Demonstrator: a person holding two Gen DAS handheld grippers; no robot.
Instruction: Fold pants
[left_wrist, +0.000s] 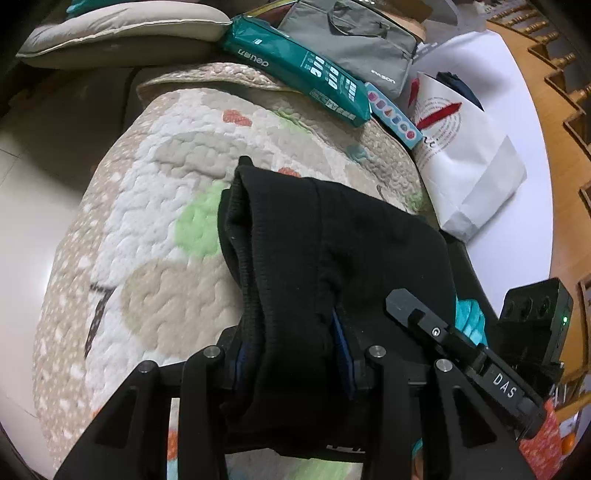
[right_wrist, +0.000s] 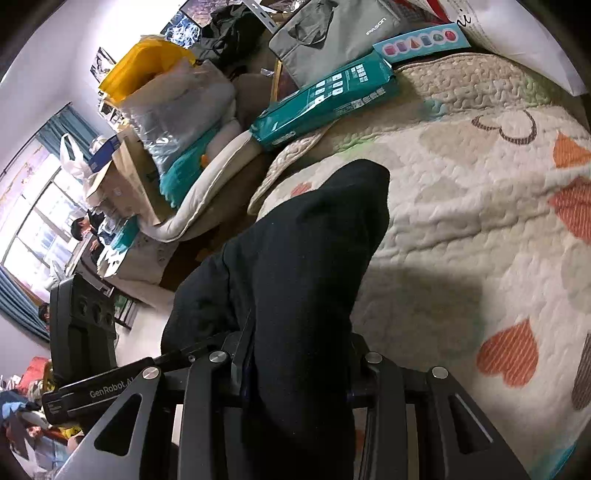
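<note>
Both sets of fingers clamp the black pants (left_wrist: 325, 236) – bunched cloth hides their tips and most of the quilt (right_wrist: 461, 206).

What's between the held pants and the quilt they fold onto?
Nothing visible. Both the left gripper and right gripper are shut on the black pants; the quilt ahead lies bare, and the teal pack sits at its far edge.
</note>
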